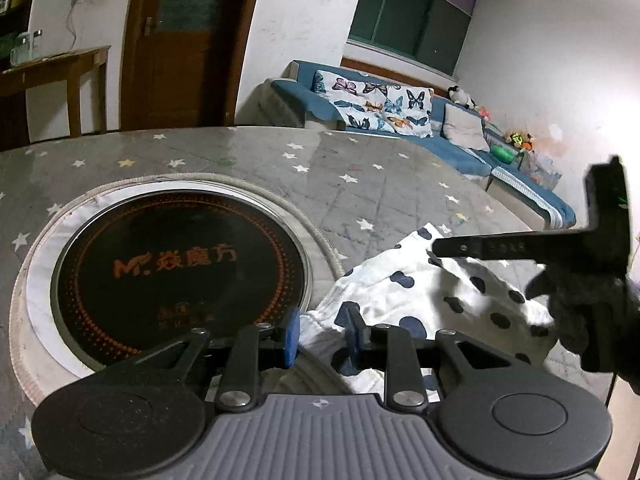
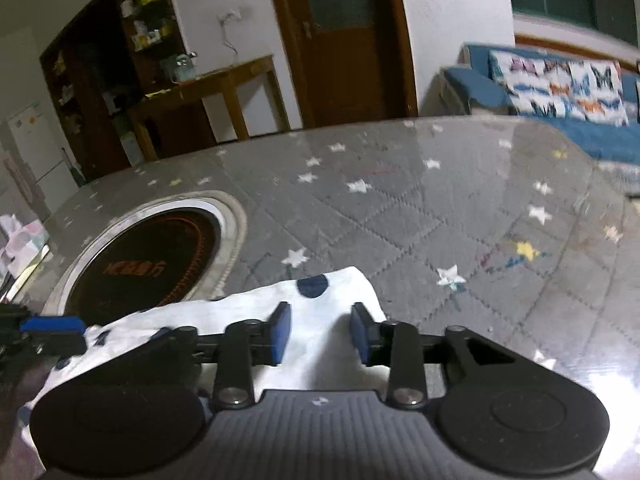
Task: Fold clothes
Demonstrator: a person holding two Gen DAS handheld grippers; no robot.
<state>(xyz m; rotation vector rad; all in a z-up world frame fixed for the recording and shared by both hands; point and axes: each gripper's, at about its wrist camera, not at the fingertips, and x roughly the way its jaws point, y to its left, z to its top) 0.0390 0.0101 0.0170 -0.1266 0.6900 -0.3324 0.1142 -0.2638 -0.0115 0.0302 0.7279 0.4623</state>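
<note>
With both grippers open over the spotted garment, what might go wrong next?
1. The polka-dot garment lies bunched, not flat; closing the left gripper here may pinch several layers and fold in wrinkles.
2. The garment lies right beside the round cooktop; dragging it could pull cloth over the cooktop's raised rim.
3. The right gripper works very near the left, so they might collide.

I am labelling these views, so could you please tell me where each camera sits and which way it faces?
Left wrist: on the left gripper, facing the white navy-dotted cloth; the right gripper shows at right.
Right wrist: on the right gripper, over the cloth.
Shared: round black cooktop, grey star-patterned table cover, blue sofa.
</note>
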